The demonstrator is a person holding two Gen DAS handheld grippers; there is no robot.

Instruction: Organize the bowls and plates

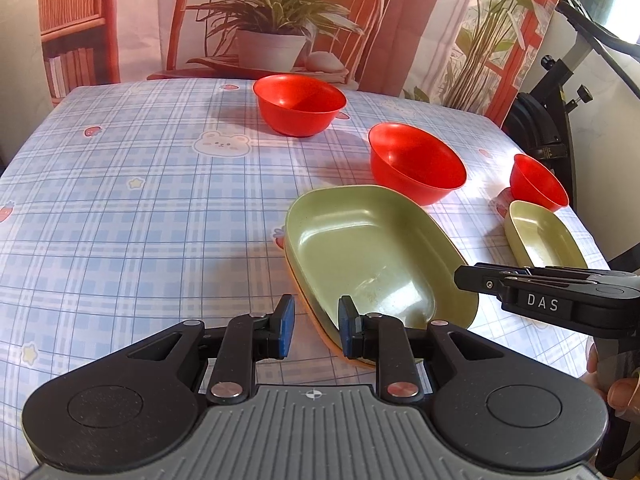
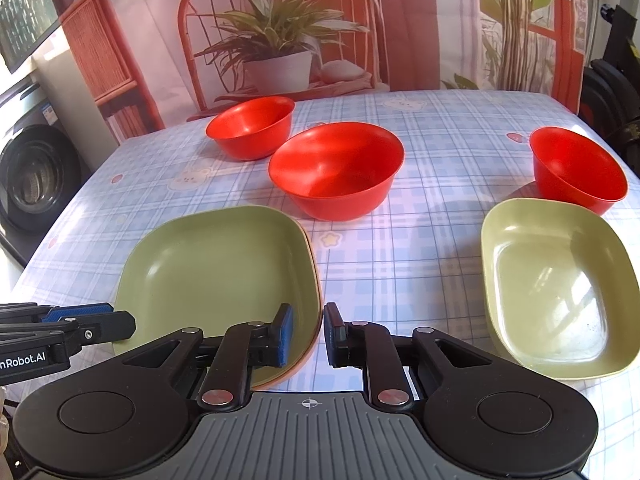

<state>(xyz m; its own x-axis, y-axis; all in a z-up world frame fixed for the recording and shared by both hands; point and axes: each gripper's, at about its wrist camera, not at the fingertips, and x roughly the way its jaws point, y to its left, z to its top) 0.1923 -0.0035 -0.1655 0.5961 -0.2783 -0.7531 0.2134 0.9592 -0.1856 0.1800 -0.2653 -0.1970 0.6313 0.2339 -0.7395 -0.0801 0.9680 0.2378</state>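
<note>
Left gripper (image 1: 316, 326): jaws narrowly parted, straddling the near left rim of the green plate (image 1: 372, 256). Blue pad of one finger (image 1: 286, 328) outside the rim over the tablecloth (image 1: 120, 200), other finger above the plate's well. A strip of cloth visible between outer pad and rim; no clamping seen. Pitched downward toward the table.

Right gripper (image 2: 308, 332): jaws likewise narrowly parted, astride the opposite rim of the same plate. Inner pad over the green surface, outer finger just beside the edge; firm contact not discernible. Also pitched downward. Part of the person's hand (image 1: 616, 392) visible behind it in the left wrist view.

Green plate stacked on an orange plate (image 2: 304, 368), only the orange edge showing, near the front of the table. Second green plate (image 2: 552, 288) apart to the right. Three red bowls behind, all upright: far bowl (image 2: 250, 128), middle bowl (image 2: 336, 172), right bowl (image 2: 576, 168) just behind the second plate.
</note>
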